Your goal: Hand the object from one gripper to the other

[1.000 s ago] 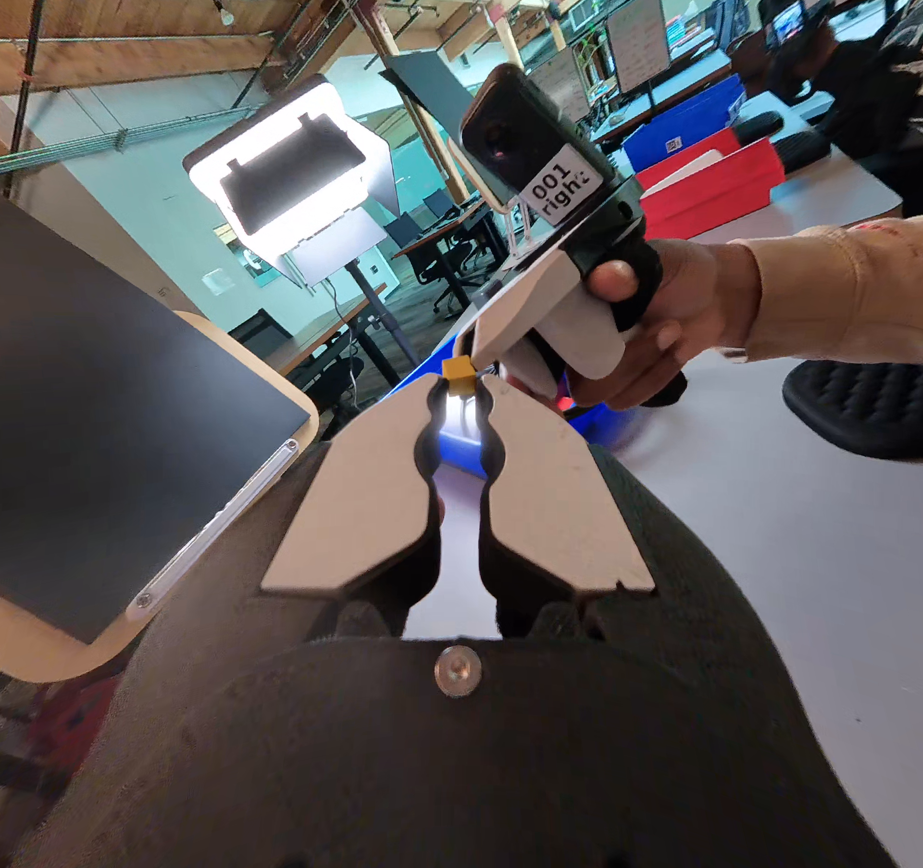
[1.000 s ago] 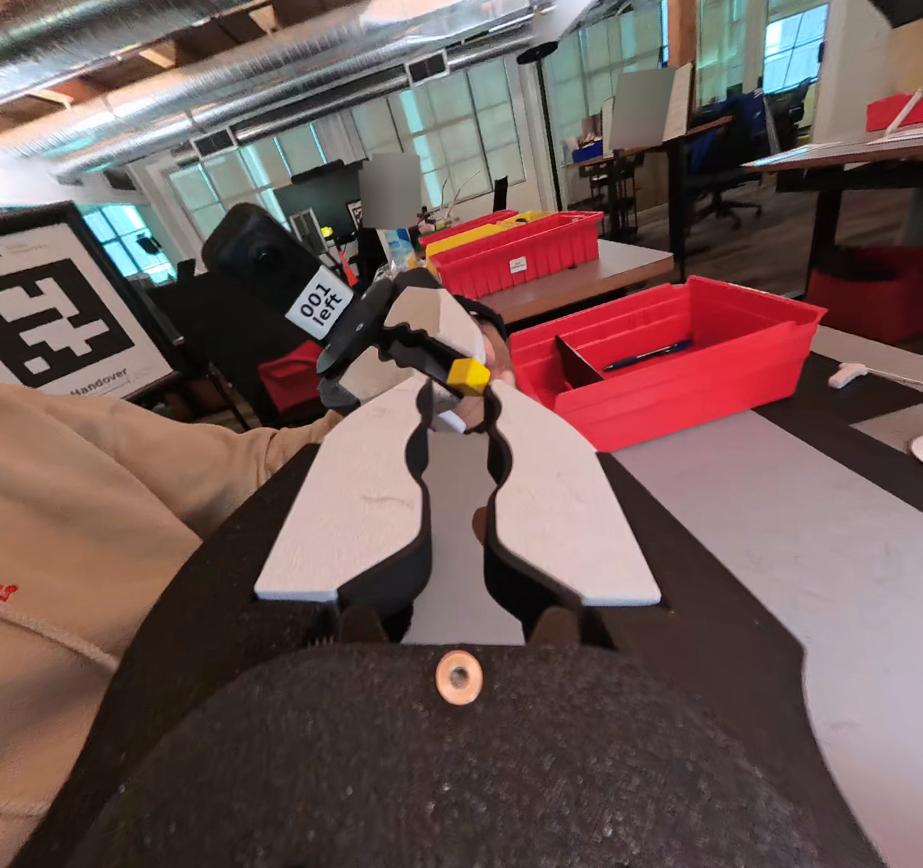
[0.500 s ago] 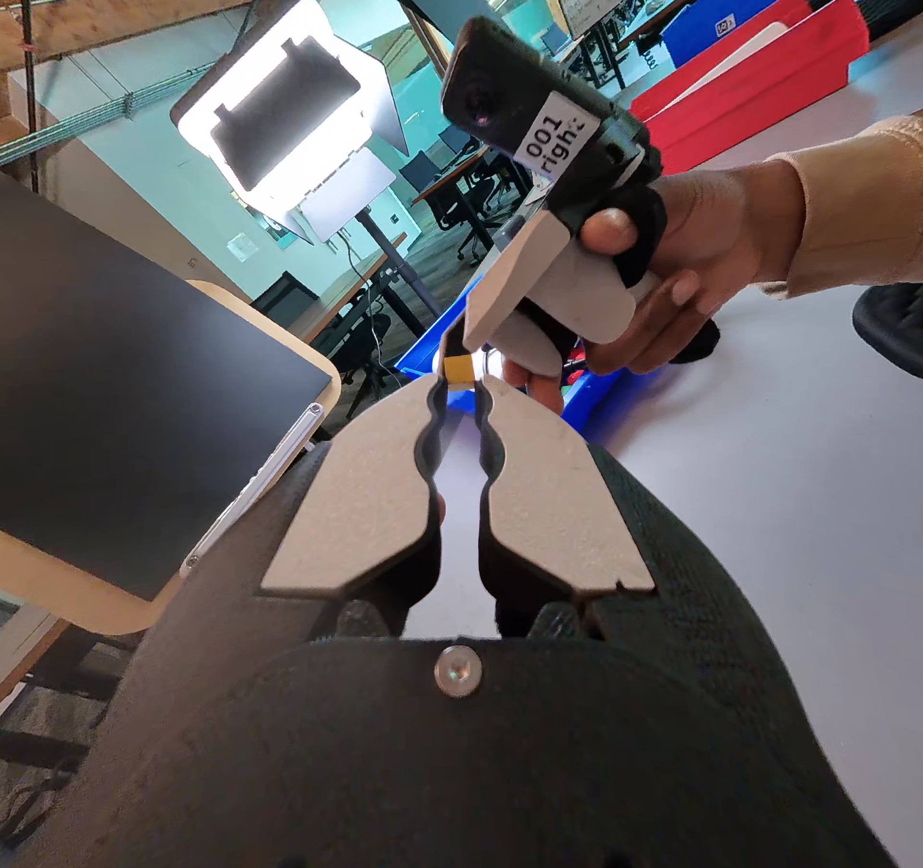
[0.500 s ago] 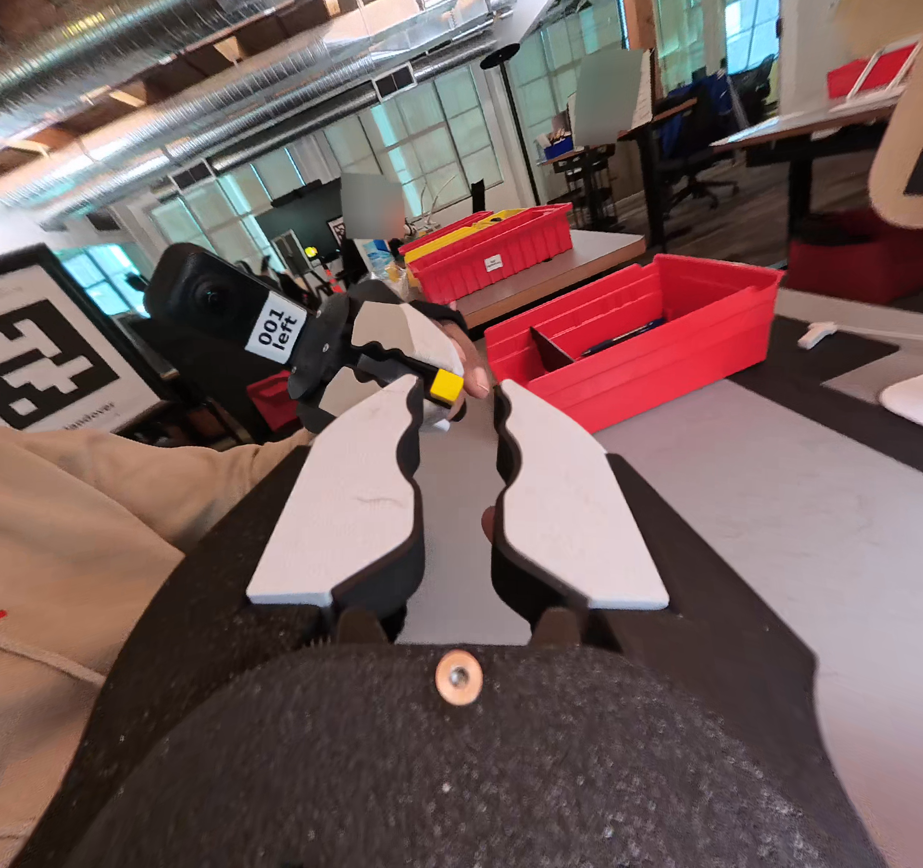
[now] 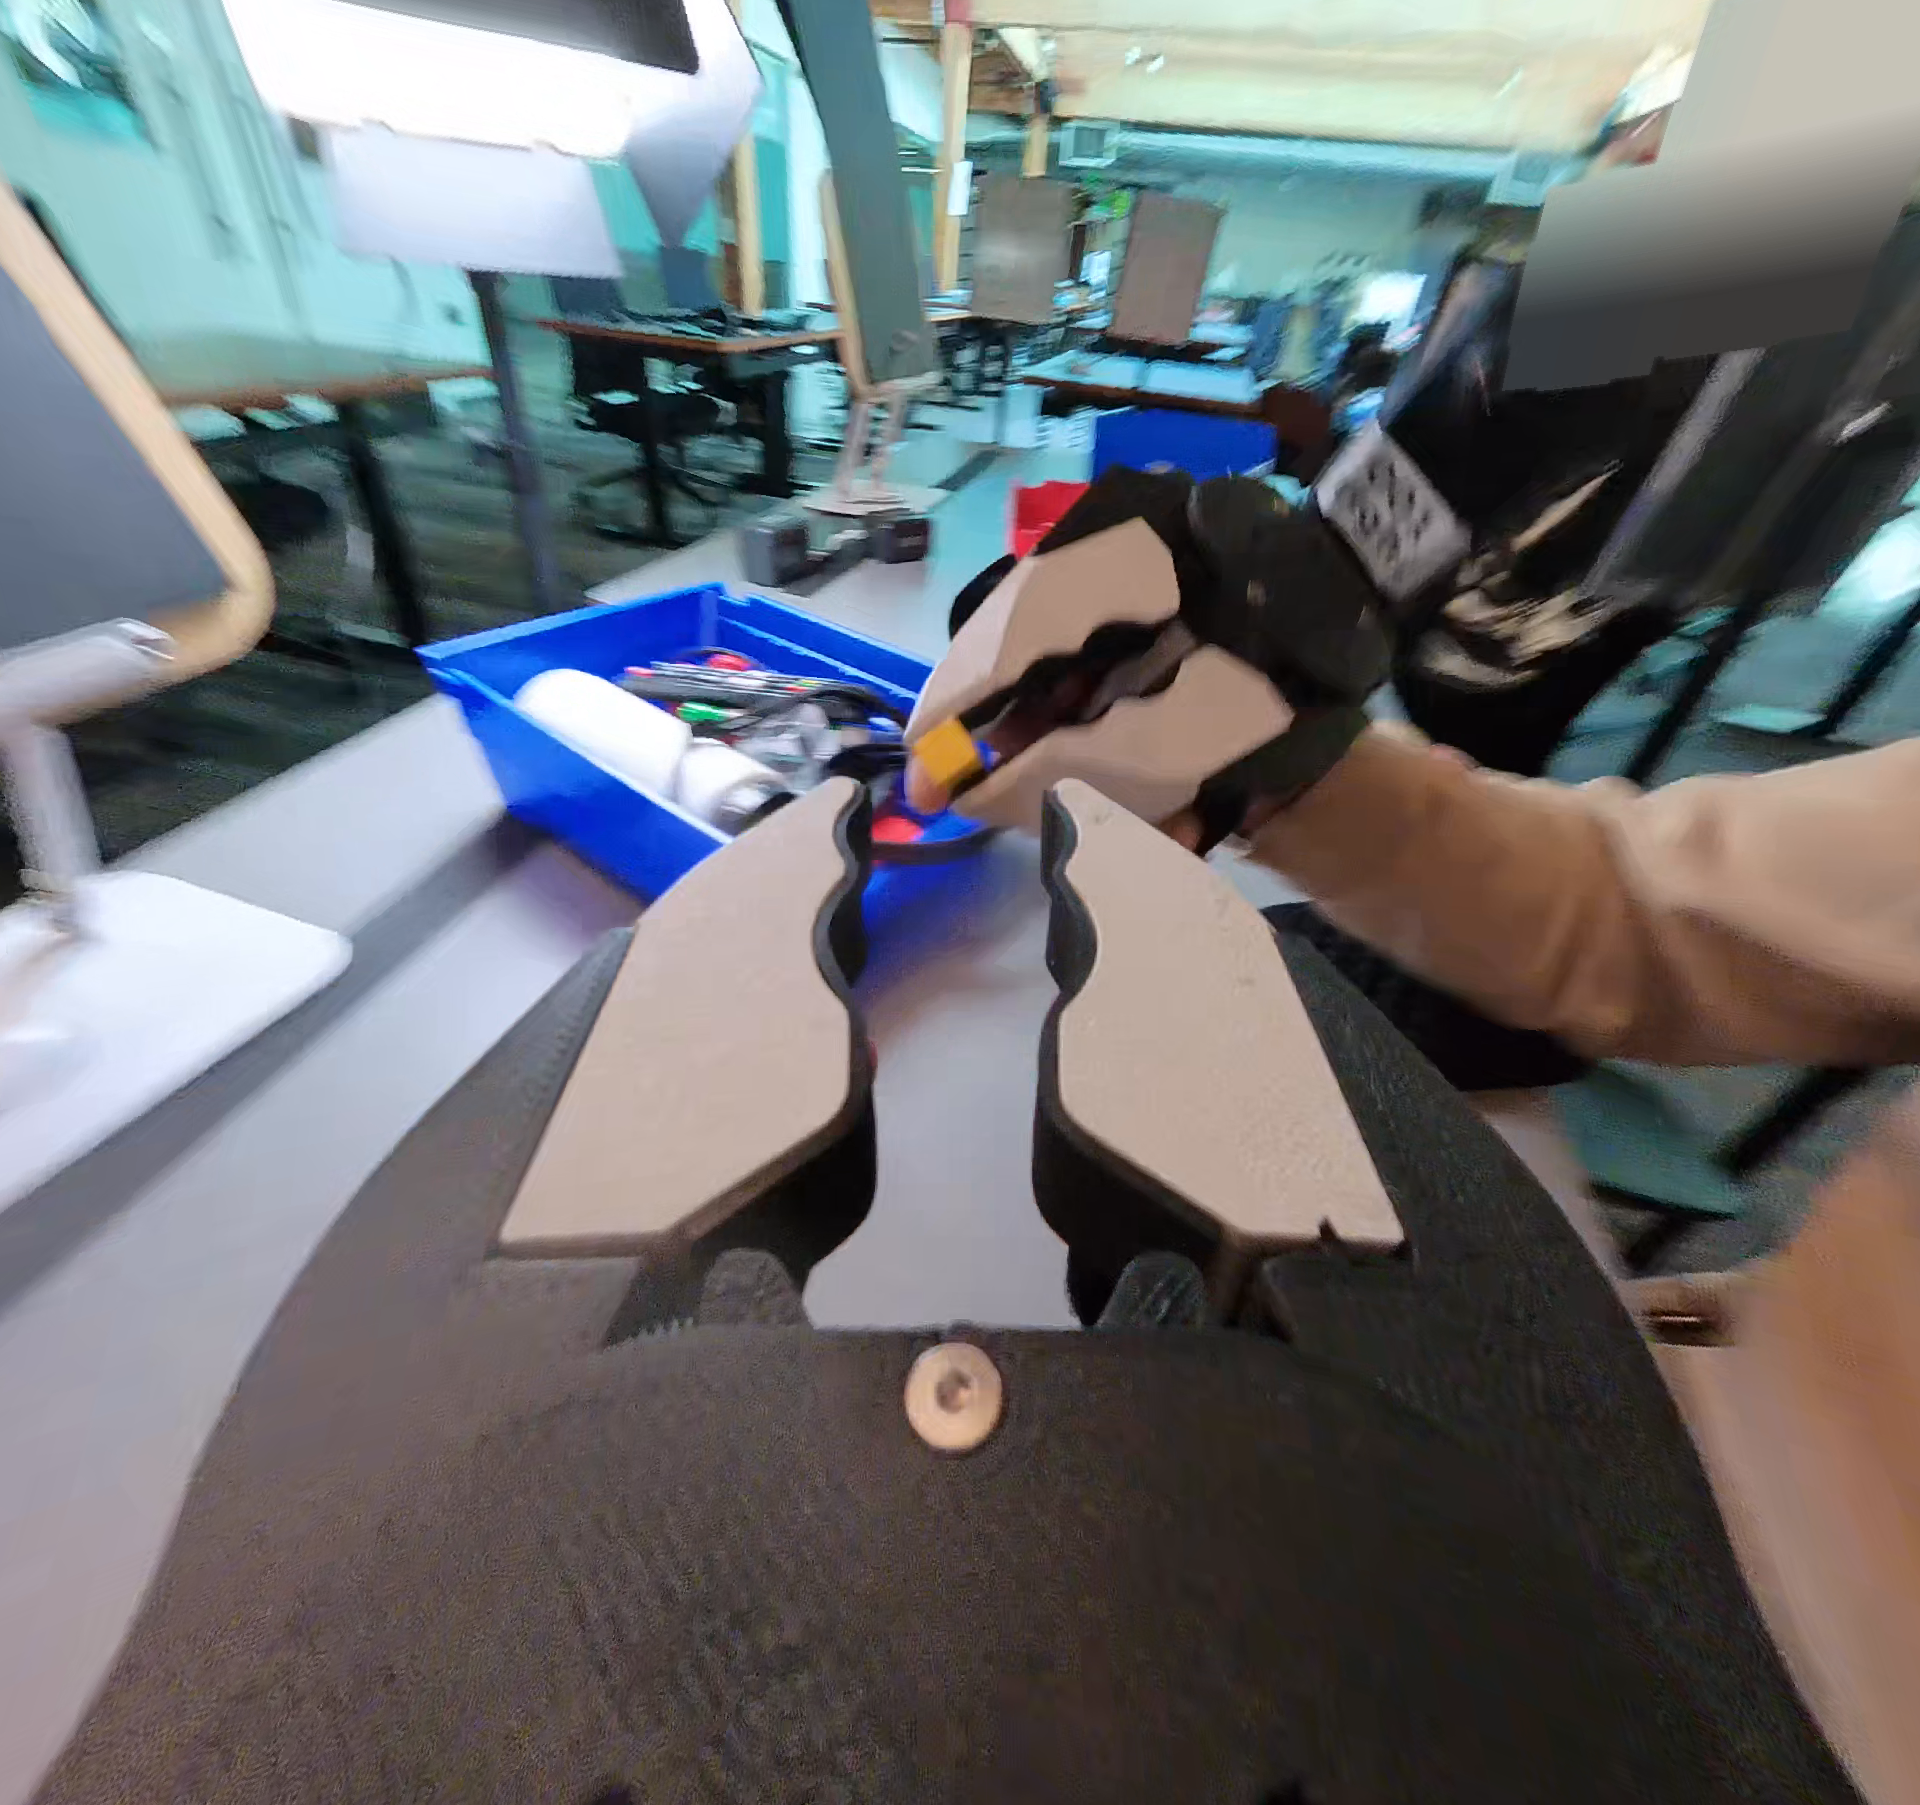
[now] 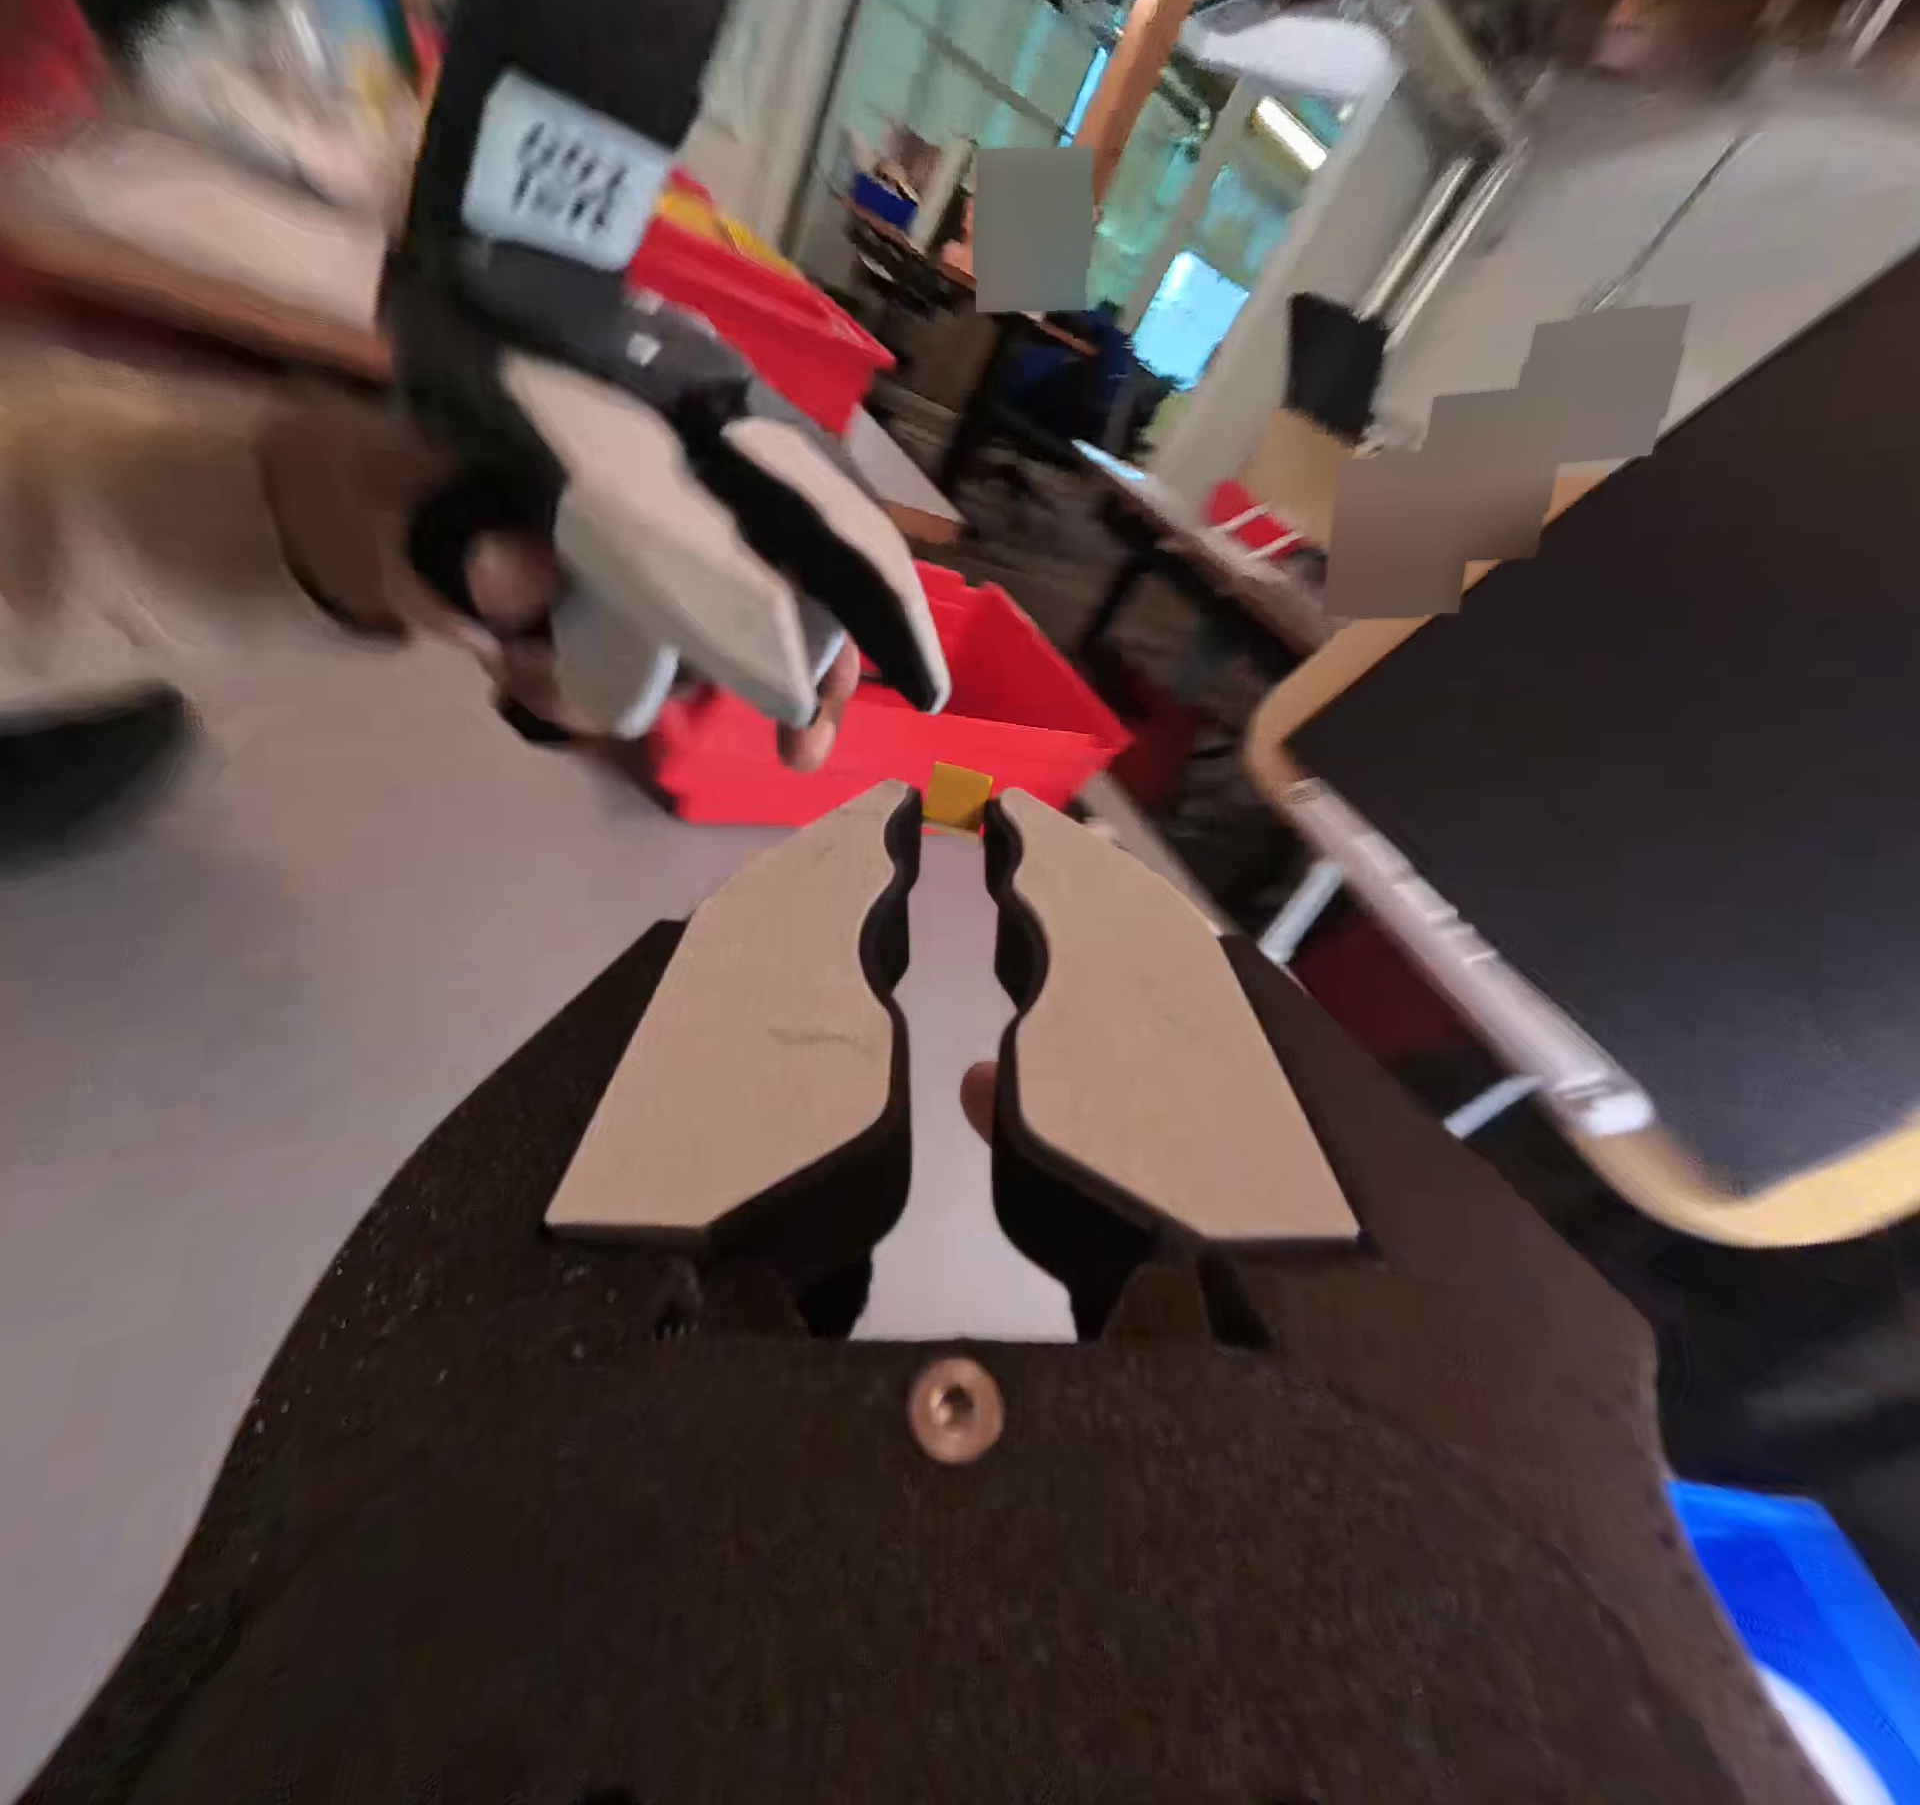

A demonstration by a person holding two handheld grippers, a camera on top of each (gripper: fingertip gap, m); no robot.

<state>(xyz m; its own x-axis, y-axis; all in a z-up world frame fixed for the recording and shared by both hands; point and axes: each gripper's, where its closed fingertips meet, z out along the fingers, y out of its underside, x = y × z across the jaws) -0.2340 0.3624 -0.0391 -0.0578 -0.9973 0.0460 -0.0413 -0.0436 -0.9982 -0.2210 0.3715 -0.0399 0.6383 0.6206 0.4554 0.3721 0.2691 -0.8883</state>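
Note:
A small yellow block (image 6: 958, 791) is pinched between the fingertips of my right gripper (image 6: 953, 801), which is shut on it above the grey table (image 6: 312, 924). In the left wrist view the right gripper (image 5: 951, 768) comes in from the right with the yellow block (image 5: 945, 753) at its tips. My left gripper (image 5: 953, 805) is open and empty, its tips just below and in front of the block. In the right wrist view the left gripper (image 6: 868, 706) hangs up and to the left of the block, jaws apart, clear of it.
A blue bin (image 5: 582, 789) with tools and white rolls stands just beyond the grippers. A red bin (image 6: 894, 768) sits behind the block. A black board with a wooden rim (image 6: 1662, 768) stands on the right, and a white stand base (image 5: 135, 966) on the left.
The yellow block has passed from my left gripper to my right. The right has shut on it, the left has opened, and both have swung downward towards the table.

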